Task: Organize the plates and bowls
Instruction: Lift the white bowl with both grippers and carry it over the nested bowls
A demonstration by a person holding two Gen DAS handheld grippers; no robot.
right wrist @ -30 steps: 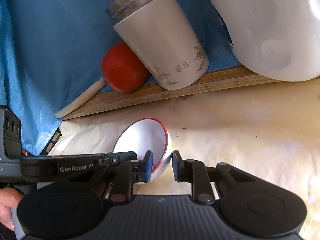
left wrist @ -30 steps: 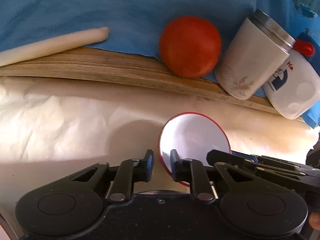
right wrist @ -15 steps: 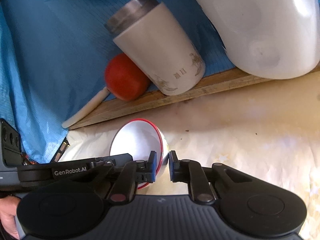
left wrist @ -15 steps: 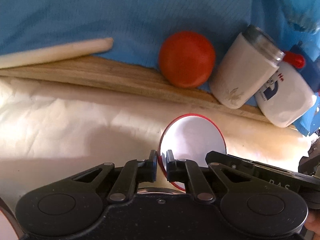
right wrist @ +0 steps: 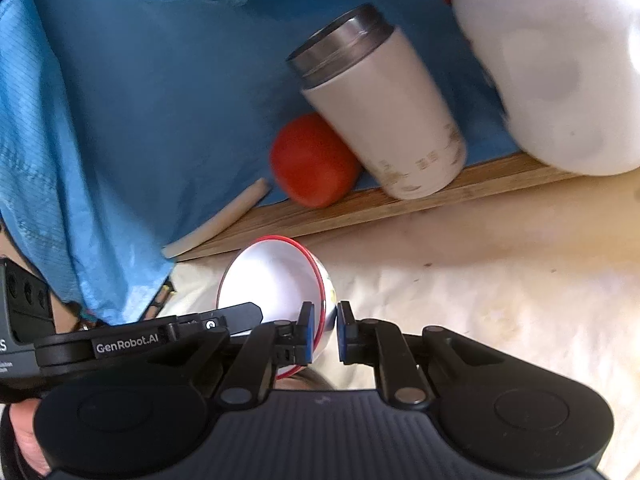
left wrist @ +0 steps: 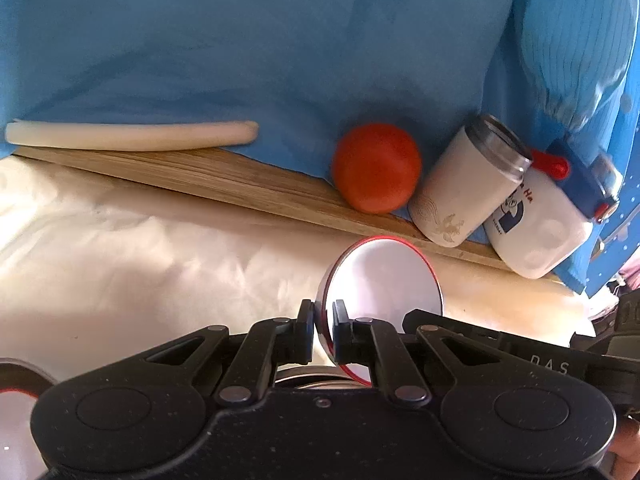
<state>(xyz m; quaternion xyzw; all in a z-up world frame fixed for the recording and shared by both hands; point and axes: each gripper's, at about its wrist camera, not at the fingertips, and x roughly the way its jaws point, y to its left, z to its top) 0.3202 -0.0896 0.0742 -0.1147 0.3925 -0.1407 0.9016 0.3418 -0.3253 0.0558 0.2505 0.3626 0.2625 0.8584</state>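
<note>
L gripper (left wrist: 323,334) angled down, jaws clamped tight on the near-left rim of the bowl (left wrist: 384,280), one pad inside, one outside. R gripper (right wrist: 323,334) likewise nipped on the same bowl's opposite rim, tilted down less steeply. R view: bare hand (right wrist: 24,436) behind L gripper's body, lower left.

1. surface covered in creased cream sheet (left wrist: 120,248), bare in front.
2. wooden board (left wrist: 224,176) along its back edge, blue cloth (left wrist: 240,60) over the far part.
3. on the blue cloth: pale stick (left wrist: 128,136) at left, red-orange ball (left wrist: 376,174), white tumbler (left wrist: 464,192) tilted just beside ball, white jug (left wrist: 540,232) beside tumbler.
4. red-rimmed dish (left wrist: 12,408) at lower left corner, mostly cut off.
</note>
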